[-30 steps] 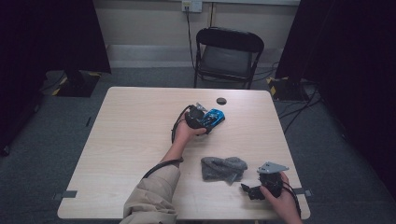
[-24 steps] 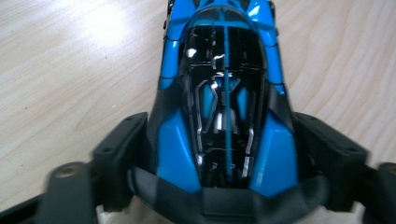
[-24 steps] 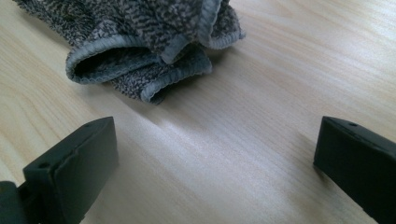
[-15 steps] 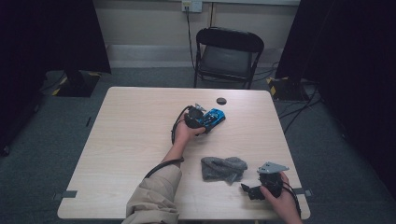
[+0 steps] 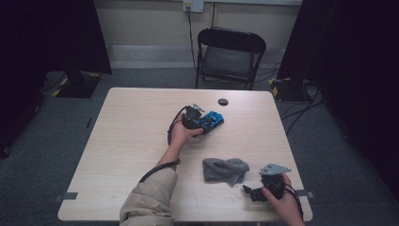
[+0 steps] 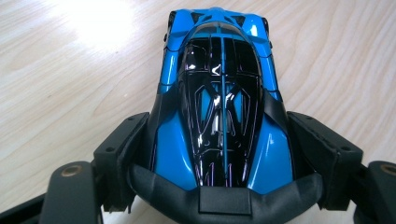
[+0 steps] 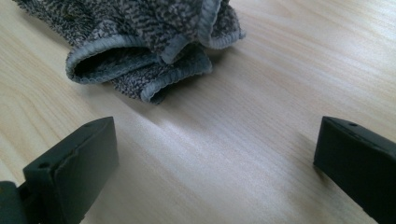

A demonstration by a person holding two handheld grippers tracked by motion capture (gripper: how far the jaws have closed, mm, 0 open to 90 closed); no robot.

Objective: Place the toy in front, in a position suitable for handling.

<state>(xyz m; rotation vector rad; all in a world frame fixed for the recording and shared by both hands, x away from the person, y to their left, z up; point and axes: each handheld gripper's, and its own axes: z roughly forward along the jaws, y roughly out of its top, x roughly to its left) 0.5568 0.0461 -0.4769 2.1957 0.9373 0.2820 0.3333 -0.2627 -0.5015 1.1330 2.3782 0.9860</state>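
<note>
While my left gripper clamps the blue toy car at mid-table, I hold my right gripper low with jaws apart, near the grey cloth.
</note>
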